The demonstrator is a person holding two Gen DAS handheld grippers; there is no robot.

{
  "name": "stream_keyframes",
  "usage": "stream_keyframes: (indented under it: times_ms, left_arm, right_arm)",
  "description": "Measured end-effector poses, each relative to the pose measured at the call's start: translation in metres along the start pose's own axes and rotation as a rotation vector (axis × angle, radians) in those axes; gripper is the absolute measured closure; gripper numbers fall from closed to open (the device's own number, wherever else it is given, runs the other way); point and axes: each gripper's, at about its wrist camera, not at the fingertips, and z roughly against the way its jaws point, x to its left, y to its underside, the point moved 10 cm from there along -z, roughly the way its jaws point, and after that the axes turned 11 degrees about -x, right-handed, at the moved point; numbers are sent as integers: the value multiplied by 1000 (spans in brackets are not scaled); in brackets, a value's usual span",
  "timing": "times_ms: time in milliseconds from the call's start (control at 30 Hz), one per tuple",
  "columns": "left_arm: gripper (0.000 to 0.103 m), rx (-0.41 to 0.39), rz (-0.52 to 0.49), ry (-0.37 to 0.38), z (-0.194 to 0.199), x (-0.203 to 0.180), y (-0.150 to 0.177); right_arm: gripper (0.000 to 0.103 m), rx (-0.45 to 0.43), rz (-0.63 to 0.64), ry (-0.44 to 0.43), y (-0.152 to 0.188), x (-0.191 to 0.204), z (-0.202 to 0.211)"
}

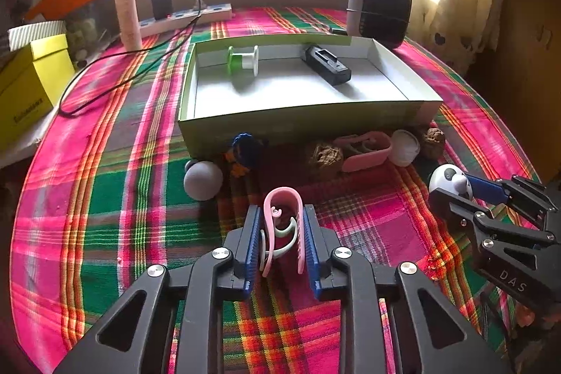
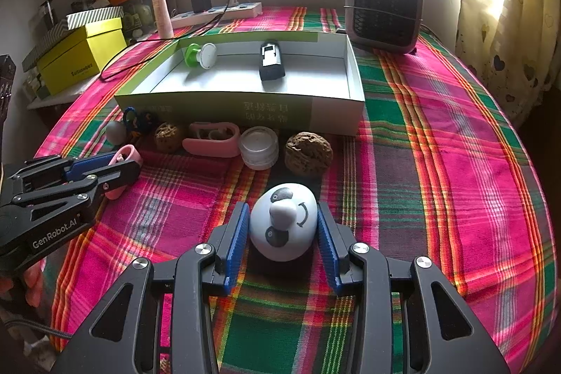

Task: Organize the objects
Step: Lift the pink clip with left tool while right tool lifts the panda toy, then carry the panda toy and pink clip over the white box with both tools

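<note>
A pink hair clip [image 1: 282,226] stands on the plaid tablecloth [image 1: 105,198], clamped between the blue pads of the left gripper [image 1: 282,233], whose jaws are pressed against both its sides. To its right, the right gripper [image 2: 283,226] has its jaws around a white panda-faced egg toy [image 2: 284,221]; the pads sit at the toy's sides, but whether they press on it cannot be told.

Behind them lies a shallow open box [image 1: 305,120] with a white inside. It holds two things: one green and white spool [image 1: 243,60] on the left and one black rectangular device [image 1: 326,64] on the right.

In front of the box's near wall a row of loose items lies on the cloth: one grey ball [image 1: 203,179], one blue and orange trinket [image 1: 245,153], two brown walnuts [image 2: 308,153] [image 2: 168,135], one second pink clip [image 2: 212,139], and one clear round jar [image 2: 258,148].

At the far edge stand one small heater [image 2: 384,9], one white power strip [image 2: 217,12] and one yellow box [image 2: 82,53].
</note>
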Motion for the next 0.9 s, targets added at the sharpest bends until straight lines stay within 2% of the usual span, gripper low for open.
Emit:
stream_keyframes:
  times_ms: [533,900]
  left_arm:
    - [82,-12,7,-5,7,2,-2]
    - [82,-48,8,-2,15,3,-16]
  right_arm:
    - [63,-14,8,-18,-3,6,6]
    - [63,-43,21,-56,-19,18,9]
